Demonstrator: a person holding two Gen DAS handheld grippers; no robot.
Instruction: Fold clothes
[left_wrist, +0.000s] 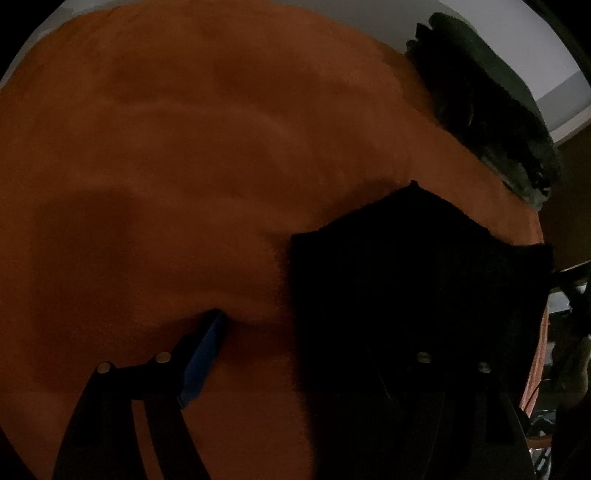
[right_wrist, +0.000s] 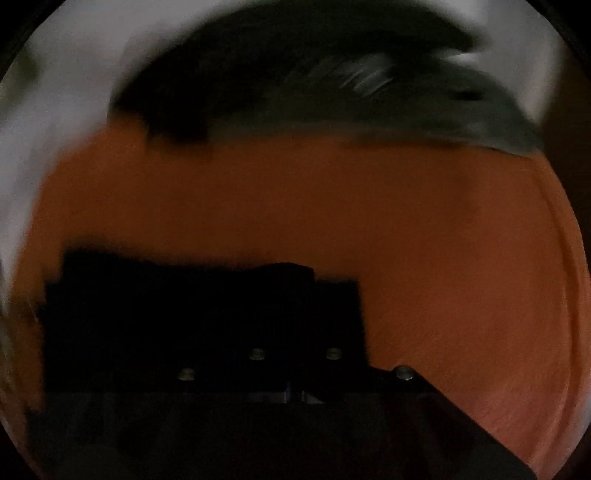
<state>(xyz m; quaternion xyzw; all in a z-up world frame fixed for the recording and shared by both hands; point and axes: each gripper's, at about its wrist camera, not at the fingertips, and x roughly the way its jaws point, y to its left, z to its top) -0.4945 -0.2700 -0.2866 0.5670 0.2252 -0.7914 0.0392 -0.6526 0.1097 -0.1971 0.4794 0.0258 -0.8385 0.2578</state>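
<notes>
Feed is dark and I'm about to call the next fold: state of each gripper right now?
Left gripper: jaws wide apart; one lies over the black cloth garment on the orange blanket. Grip cannot be told.
Right gripper: jaws closed; too dark to tell whether they pinch the garment.

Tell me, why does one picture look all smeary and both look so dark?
Right wrist view: motion blur smears the dark clothes pile. Left wrist view: sharper, though dim, so the black garment shows no detail on the orange cover. Both bend at the edges, from the fisheye lens.

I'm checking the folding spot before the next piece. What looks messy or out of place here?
The dark heap at the far edge of the orange cover looks crumpled and unfolded. The black garment nearby lies flat. Nothing looks spilled or damaged.
</notes>
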